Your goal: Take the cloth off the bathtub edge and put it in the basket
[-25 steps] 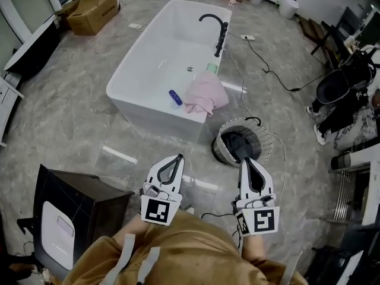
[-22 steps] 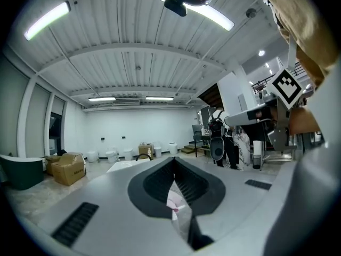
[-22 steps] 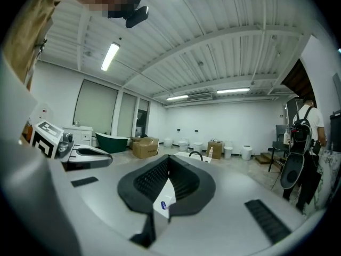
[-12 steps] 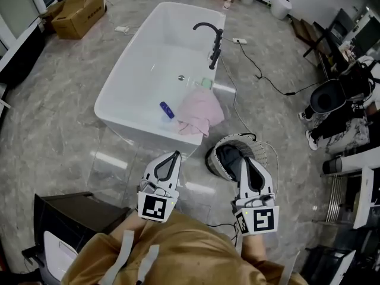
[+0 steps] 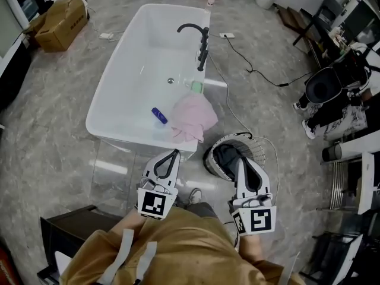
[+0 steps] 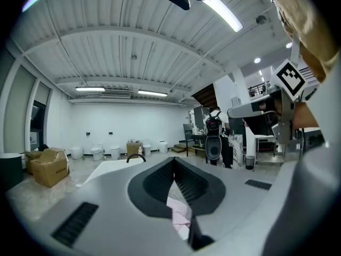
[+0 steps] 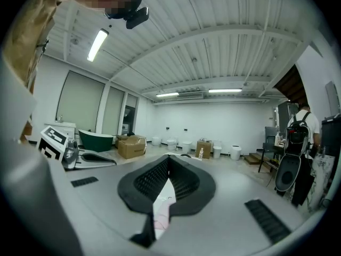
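A pink cloth (image 5: 193, 116) lies crumpled over the near right edge of the white bathtub (image 5: 113, 94). Just to its right on the floor stands a round wire basket (image 5: 221, 153) with a dark lining. My left gripper (image 5: 170, 154) is shut and empty, its tips just short of the tub's near corner below the cloth. My right gripper (image 5: 242, 161) is shut and empty too, and overlaps the basket's near rim in the head view. Through the slot under the shut left gripper (image 6: 175, 160) a strip of the cloth (image 6: 180, 217) shows; the right gripper (image 7: 169, 158) view shows a cloth sliver (image 7: 159, 217) likewise.
A black faucet (image 5: 199, 37) rises from the tub's right rim; a blue bottle (image 5: 158, 115) lies inside. A cable (image 5: 249, 67) runs across the floor. A cardboard box (image 5: 59, 15) sits far left, a dark cabinet (image 5: 65, 236) near left, chairs and gear (image 5: 332, 88) at right.
Both grippers have moved forward toward the tub and basket, still shut. The tub and cloth sit lower and closer in the head view, and the right gripper now overlaps the basket.
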{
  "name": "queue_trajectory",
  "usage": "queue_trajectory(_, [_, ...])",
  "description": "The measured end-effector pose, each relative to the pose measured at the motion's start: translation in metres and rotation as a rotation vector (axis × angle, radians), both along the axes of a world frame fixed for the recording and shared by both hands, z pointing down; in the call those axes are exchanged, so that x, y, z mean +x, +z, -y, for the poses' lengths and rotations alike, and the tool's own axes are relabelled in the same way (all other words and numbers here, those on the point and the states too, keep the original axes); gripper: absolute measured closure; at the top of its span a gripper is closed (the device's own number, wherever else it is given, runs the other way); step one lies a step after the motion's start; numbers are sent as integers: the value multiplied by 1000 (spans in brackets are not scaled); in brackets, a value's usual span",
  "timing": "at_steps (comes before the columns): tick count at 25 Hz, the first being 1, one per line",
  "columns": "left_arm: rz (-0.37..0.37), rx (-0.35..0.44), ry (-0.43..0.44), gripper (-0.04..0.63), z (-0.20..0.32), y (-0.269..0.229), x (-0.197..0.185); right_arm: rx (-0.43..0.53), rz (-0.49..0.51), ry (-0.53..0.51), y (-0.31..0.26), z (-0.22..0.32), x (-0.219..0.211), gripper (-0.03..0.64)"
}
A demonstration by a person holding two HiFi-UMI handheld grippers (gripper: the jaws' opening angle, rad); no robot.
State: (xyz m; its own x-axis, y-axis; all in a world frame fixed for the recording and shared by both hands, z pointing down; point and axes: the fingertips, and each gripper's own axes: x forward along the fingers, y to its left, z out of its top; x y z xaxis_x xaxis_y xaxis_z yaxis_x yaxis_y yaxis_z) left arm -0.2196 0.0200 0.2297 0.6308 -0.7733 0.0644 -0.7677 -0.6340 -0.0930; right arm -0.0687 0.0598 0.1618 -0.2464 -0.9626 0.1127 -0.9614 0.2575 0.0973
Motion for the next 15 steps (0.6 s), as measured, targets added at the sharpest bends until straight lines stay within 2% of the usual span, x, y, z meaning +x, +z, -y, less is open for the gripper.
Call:
queue_trajectory(7, [19, 50, -14, 589, 16, -23, 29, 29, 4, -6, -11, 22, 27, 612])
queue_trajectory(11, [28, 54, -44, 589, 26, -26, 31, 30, 11, -27, -12, 37, 30, 612])
queue_trajectory(15, [34, 25, -82, 589, 33, -19, 27, -6, 7, -65, 1, 45, 25, 612])
